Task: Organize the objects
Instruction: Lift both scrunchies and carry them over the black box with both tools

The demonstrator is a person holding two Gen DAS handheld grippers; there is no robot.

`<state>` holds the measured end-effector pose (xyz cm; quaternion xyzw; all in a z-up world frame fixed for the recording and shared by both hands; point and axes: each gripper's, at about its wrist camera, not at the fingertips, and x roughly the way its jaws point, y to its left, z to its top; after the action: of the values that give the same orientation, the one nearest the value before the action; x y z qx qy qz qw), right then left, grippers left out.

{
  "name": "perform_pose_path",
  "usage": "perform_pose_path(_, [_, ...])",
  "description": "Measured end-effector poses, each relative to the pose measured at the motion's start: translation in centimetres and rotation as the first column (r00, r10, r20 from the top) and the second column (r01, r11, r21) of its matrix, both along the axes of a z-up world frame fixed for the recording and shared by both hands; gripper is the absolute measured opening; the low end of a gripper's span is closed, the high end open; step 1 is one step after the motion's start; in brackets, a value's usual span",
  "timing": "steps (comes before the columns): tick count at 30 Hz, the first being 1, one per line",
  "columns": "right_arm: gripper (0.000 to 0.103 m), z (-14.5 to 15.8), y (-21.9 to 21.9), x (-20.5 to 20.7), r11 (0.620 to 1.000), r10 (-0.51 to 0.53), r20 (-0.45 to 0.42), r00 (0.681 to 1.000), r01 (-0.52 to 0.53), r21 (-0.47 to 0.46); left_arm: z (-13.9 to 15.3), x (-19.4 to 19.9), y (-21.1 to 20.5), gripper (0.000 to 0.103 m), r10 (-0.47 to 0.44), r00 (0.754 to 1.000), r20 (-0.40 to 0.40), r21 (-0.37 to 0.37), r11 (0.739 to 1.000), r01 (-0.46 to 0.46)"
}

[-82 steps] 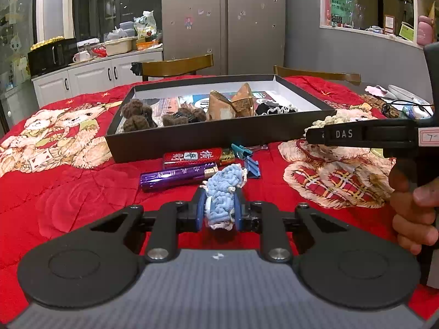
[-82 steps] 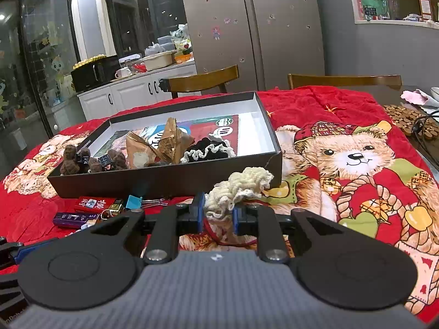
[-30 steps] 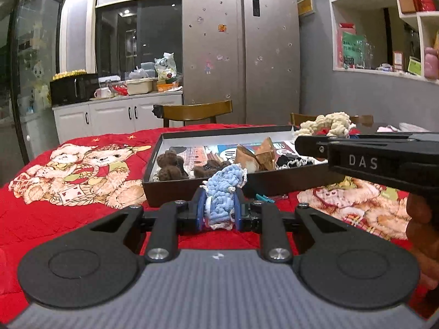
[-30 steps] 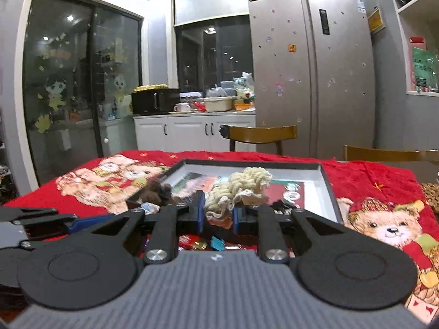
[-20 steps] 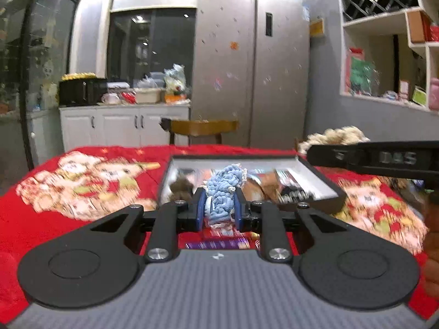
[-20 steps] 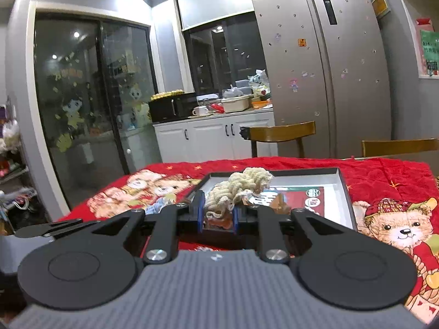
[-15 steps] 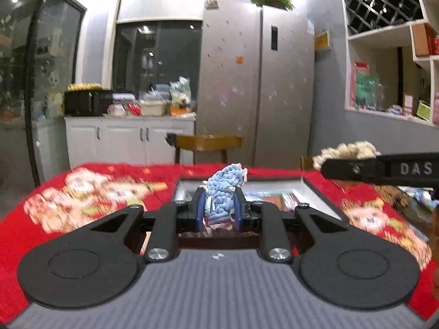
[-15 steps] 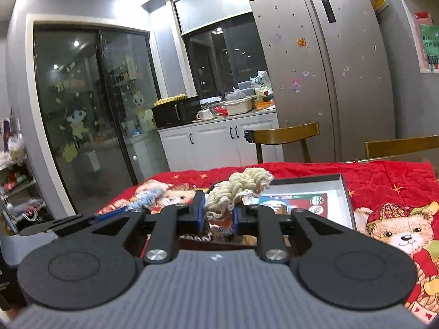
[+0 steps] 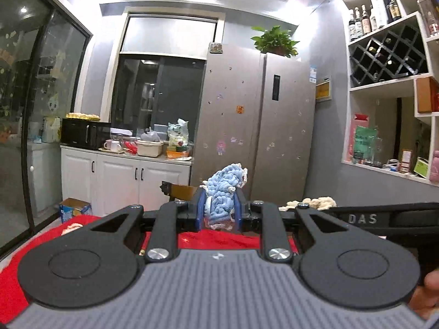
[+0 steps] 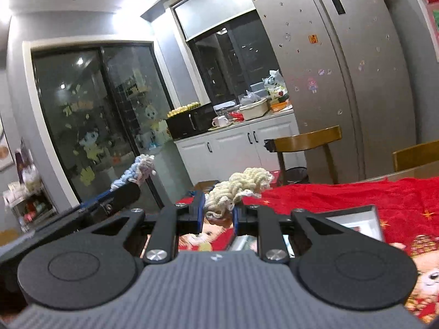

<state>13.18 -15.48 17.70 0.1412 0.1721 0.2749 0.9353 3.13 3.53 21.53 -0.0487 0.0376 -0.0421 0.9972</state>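
Observation:
My left gripper (image 9: 218, 211) is shut on a blue crocheted scrunchie (image 9: 223, 193) and holds it high above the red table. My right gripper (image 10: 218, 213) is shut on a cream crocheted scrunchie (image 10: 241, 185), also raised. The right gripper's cream scrunchie also shows in the left wrist view (image 9: 312, 202), to the right. The left gripper's blue scrunchie also shows in the right wrist view (image 10: 137, 170), to the left. A corner of the black box (image 10: 354, 216) with a white inside shows below the right gripper; its contents are mostly hidden.
The red bear-print tablecloth (image 10: 356, 192) lies below. Wooden chairs (image 10: 304, 139) stand at the far edge. A silver fridge (image 9: 255, 126), white cabinets (image 9: 123, 181) and wall shelves (image 9: 389, 82) are behind. A hand (image 9: 428, 298) is at the lower right.
Both grippers have risen and tilted upward with their scrunchies still held. The box and the small items in front of it have dropped almost out of view.

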Motion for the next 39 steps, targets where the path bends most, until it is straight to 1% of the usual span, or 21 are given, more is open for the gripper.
perform_pose_path(3, [0.023, 0.2, 0.5, 1.4, 1.000, 0.010, -0.005, 1.000, -0.010, 0.017, 1.4, 1.8, 0.1, 0.025, -0.013, 1.000, -0.006, -0.038, 0.999, 0.013])
perform_pose_path(5, [0.023, 0.2, 0.9, 2.4, 1.000, 0.012, -0.002, 1.000, -0.012, 0.028, 2.2, 3.0, 0.0, 0.025, 0.001, 1.000, -0.014, -0.050, 0.999, -0.002])
perform_pose_path(8, [0.023, 0.0, 1.2, 3.8, 0.998, 0.019, -0.012, 1.000, -0.019, 0.055, 3.0, 4.6, -0.7, 0.025, 0.037, 0.999, -0.008, -0.025, 0.999, -0.037])
perform_pose_path(10, [0.023, -0.1, 1.5, 4.7, 0.998, 0.020, -0.017, 1.000, -0.019, 0.065, 3.4, 5.7, -1.2, 0.025, 0.039, 0.999, -0.004, -0.013, 0.999, -0.039])
perform_pose_path(13, [0.023, -0.6, 1.9, 5.8, 0.998, 0.016, -0.014, 1.000, -0.015, 0.062, 3.7, 7.0, -1.5, 0.025, 0.047, 0.999, 0.000, 0.000, 0.999, -0.047])
perform_pose_path(16, [0.023, -1.2, 2.4, 6.6, 0.999, 0.001, -0.001, 1.000, -0.001, 0.052, 3.4, 8.2, -1.6, 0.025, 0.048, 0.999, -0.005, 0.012, 0.999, -0.048])
perform_pose_path(18, [0.023, -2.0, 2.5, 7.1, 0.998, 0.000, -0.010, 1.000, 0.000, 0.060, 2.7, 8.9, -1.5, 0.025, 0.047, 0.999, -0.010, 0.019, 0.999, -0.047])
perform_pose_path(21, [0.023, -3.2, 2.8, 8.2, 0.998, -0.006, -0.031, 1.000, 0.008, 0.065, 1.2, 10.1, -0.6, 0.025, 0.020, 0.999, -0.034, 0.013, 1.000, -0.019])
perform_pose_path(23, [0.023, -3.9, 3.2, 9.1, 0.999, -0.029, -0.043, 0.999, 0.030, 0.027, 0.1, 11.4, -0.6, 0.025, 0.020, 0.999, -0.048, 0.057, 0.998, -0.018])
perform_pose_path(25, [0.023, -4.6, 3.2, 9.9, 0.998, -0.059, -0.061, 0.996, 0.060, 0.013, -1.0, 12.3, -0.4, 0.025, 0.037, 0.997, -0.062, 0.075, 0.997, -0.033])
perform_pose_path(29, [0.023, -6.1, 3.4, 11.3, 0.990, -0.134, -0.087, 0.987, 0.130, -0.049, -3.2, 14.5, -0.4, 0.025, 0.041, 0.991, -0.131, 0.098, 0.995, -0.028])
perform_pose_path(31, [0.023, -7.0, 3.3, 12.0, 0.989, -0.144, -0.122, 0.982, 0.139, -0.051, -4.2, 15.5, -0.8, 0.025, 0.053, 0.987, -0.154, 0.109, 0.993, -0.036])
perform_pose_path(33, [0.023, -7.8, 3.2, 12.6, 0.985, -0.166, -0.145, 0.975, 0.159, -0.064, -5.4, 16.5, -1.2, 0.025, 0.051, 0.980, -0.194, 0.111, 0.993, -0.030])
perform_pose_path(36, [0.023, -8.7, 3.2, 12.9, 0.974, -0.219, -0.152, 0.964, 0.206, -0.094, -6.8, 17.3, -1.6, 0.025, 0.043, 0.973, -0.227, 0.115, 0.993, -0.017])
perform_pose_path(39, [0.023, -9.3, 3.1, 13.2, 0.974, -0.222, -0.174, 0.959, 0.208, -0.094, -8.0, 18.0, -1.9, 0.025, 0.051, 0.968, -0.247, 0.132, 0.991, -0.019])
